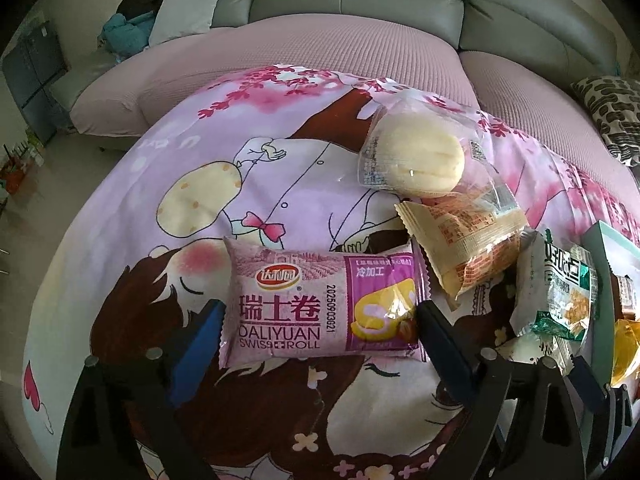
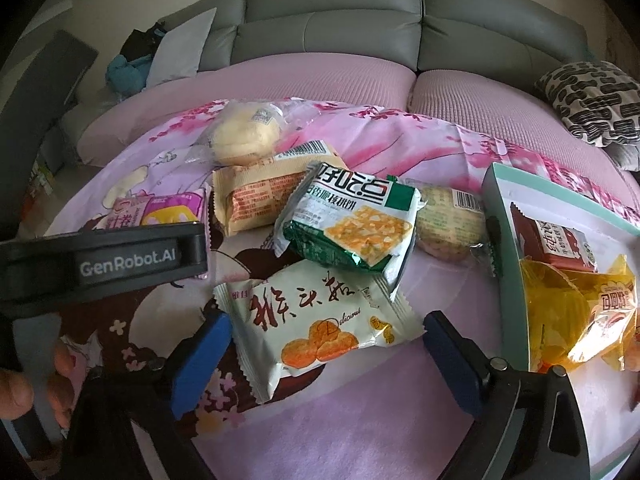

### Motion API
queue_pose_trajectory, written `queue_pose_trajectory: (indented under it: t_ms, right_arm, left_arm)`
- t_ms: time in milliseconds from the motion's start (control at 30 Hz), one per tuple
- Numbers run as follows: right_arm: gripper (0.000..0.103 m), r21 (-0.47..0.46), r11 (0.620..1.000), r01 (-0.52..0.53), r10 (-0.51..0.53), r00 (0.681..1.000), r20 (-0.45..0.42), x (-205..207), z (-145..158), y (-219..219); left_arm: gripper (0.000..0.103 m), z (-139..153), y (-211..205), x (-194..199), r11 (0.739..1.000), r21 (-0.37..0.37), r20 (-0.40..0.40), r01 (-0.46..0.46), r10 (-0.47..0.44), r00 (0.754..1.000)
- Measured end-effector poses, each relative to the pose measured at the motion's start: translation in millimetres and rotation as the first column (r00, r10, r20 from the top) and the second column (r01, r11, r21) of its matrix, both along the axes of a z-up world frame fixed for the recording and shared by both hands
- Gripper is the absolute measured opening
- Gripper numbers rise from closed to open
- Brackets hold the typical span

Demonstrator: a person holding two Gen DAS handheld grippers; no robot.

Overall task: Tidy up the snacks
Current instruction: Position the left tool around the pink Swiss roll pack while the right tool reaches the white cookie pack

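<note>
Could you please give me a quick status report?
Left gripper open around Swiss roll. Right gripper open around cookie packet. Nothing blocking.

bg: grey sofa [image 2: 360, 28] behind | pink quilted seat cover [image 1: 320, 52] over it | cartoon-print sheet [image 1: 280, 184] spread on top | black-and-white patterned cushion [image 2: 596, 100] right | grey pillow [image 1: 188, 8] left, teal cloth [image 1: 120, 32] just beside it

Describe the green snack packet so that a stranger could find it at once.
Start at the white box with the mint rim on the right of the pink cartoon cloth. Just left of it lies a heap of packets. The green packet sits on top, tilted, the only one with green foil and a picture of yellow square biscuits.
</note>
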State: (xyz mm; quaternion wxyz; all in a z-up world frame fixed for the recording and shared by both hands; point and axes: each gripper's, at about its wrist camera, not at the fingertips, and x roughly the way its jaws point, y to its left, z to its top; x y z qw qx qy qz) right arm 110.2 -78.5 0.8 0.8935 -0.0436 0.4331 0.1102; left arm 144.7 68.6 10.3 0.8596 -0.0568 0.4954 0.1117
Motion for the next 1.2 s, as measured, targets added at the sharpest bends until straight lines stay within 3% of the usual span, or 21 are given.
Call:
queue_pose_trajectory:
  t_ms: [400,867,1200]
  right_arm:
    - [0.078,0.040,0.999,0.028,-0.028,0.999,0.015,-2,7,-15]
    - [0.075,0.046,0.998,-0.031,0.031,0.999,-0.006,-8,12,-15]
    - [0.075,0.154,0.980,-0.126,0.134,0.990,-0.037,-18,16,-4]
  left_arm:
    - [0.081,8,-11,-4,1.000,0.021,0.005,-0.009,0.009,1.000]
    - [0.081,10,-12,-20,0.999,0.045,-0.037,-0.016,0.018,0.999]
    - [0.081,10,-2,-35,0.999,0.030,-0.039,-0.035,0.037,0.999]
